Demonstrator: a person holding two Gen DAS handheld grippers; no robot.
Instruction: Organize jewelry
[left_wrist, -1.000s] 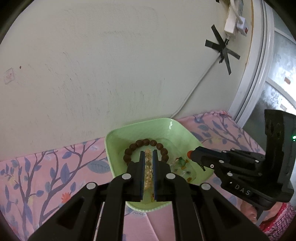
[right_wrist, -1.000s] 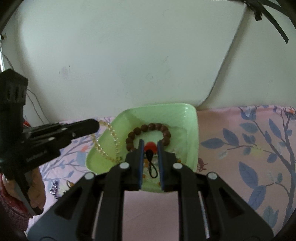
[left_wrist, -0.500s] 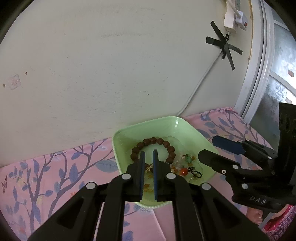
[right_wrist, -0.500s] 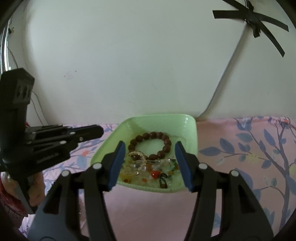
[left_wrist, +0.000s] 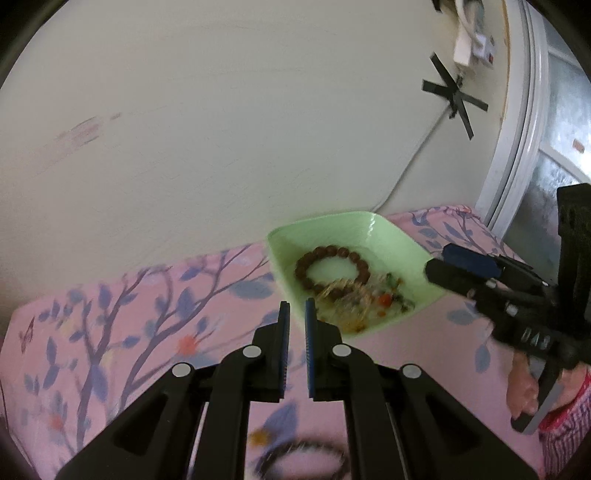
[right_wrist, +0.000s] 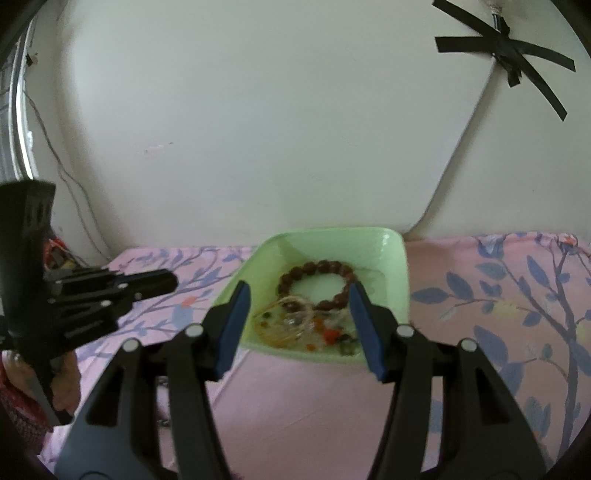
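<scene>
A pale green tray (left_wrist: 332, 221) (right_wrist: 332, 234) sits on the pink floral cloth against the wall. In it lie a brown bead bracelet (left_wrist: 332, 252) (right_wrist: 321, 265), a pale bead chain (left_wrist: 343, 291) (right_wrist: 291, 321), a red-bead pendant (left_wrist: 385, 300) (right_wrist: 331, 334) and small coloured pieces. My left gripper (left_wrist: 296, 310) (right_wrist: 162, 283) is shut and empty, just off the tray's near left corner. My right gripper (right_wrist: 300, 290) (left_wrist: 439, 262) stands open in front of the tray, nothing between its fingers.
A blurred dark bracelet (left_wrist: 306, 454) lies on the cloth (left_wrist: 129, 332) below my left gripper. A white cable (left_wrist: 413, 166) held by black tape (left_wrist: 454, 99) runs down the wall to the tray's back. A window frame (left_wrist: 517, 147) stands at the right. A person's hand (left_wrist: 521, 391) holds each grip.
The left gripper has let the pale bead chain fall into the tray and drawn back to the left. The right gripper has opened, left the red-bead pendant in the tray and pulled back.
</scene>
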